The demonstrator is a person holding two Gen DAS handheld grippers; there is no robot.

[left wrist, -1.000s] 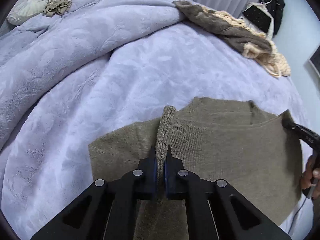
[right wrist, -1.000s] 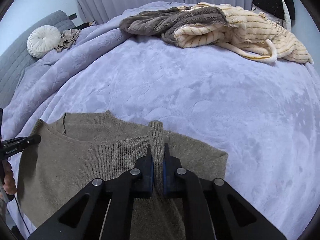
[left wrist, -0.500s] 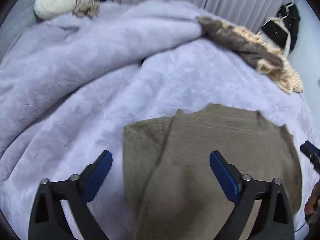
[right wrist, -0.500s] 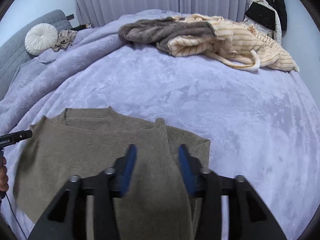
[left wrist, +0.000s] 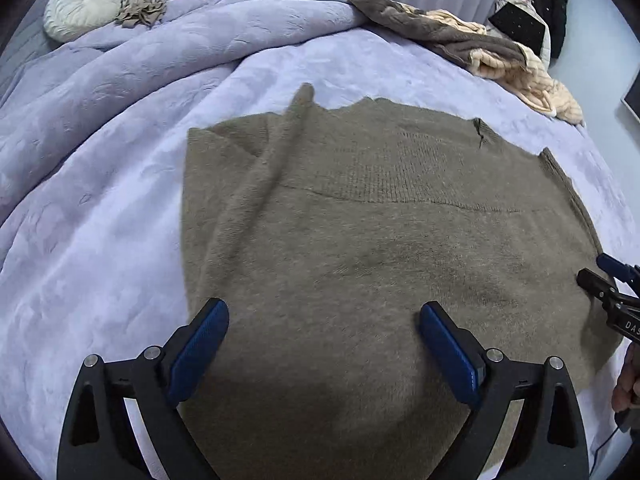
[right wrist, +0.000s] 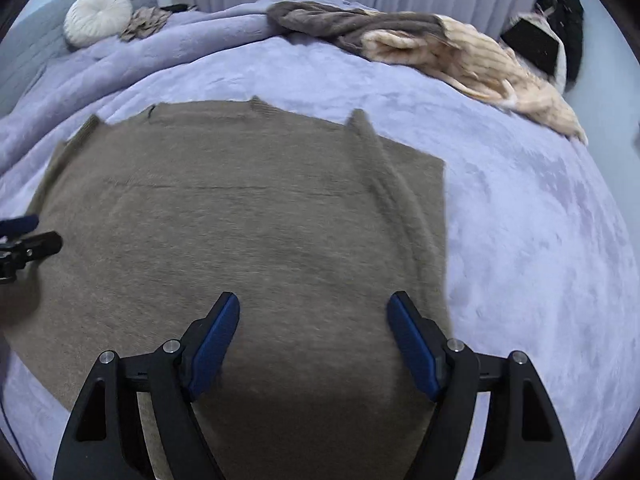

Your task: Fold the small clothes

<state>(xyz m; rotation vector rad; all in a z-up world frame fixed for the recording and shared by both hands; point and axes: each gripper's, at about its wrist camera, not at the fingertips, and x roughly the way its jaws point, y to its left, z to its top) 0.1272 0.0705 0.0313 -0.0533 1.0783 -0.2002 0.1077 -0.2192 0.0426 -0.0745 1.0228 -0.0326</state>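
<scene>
An olive-brown knit sweater (left wrist: 360,240) lies flat on the lavender bed cover, with a raised fold ridge (left wrist: 276,148) near its left side. My left gripper (left wrist: 324,312) is open and empty above the sweater's near part. In the right wrist view the same sweater (right wrist: 240,232) fills the middle, with a ridge (right wrist: 372,148) near its right edge. My right gripper (right wrist: 314,304) is open and empty above it. Each gripper's tip shows at the edge of the other view: the right gripper (left wrist: 608,280), the left gripper (right wrist: 28,240).
A rumpled lavender duvet (left wrist: 120,80) lies at the left. A grey and cream striped garment pile (right wrist: 440,44) lies at the far side of the bed. A round white cushion (left wrist: 82,6) and a small tan cloth (left wrist: 140,10) sit far left. Black clothes (right wrist: 556,36) hang at the right.
Both grippers were shut on the sweater's folded ridges one second ago. They have opened, let go of the cloth and drawn back and up. The sweater now lies flat.
</scene>
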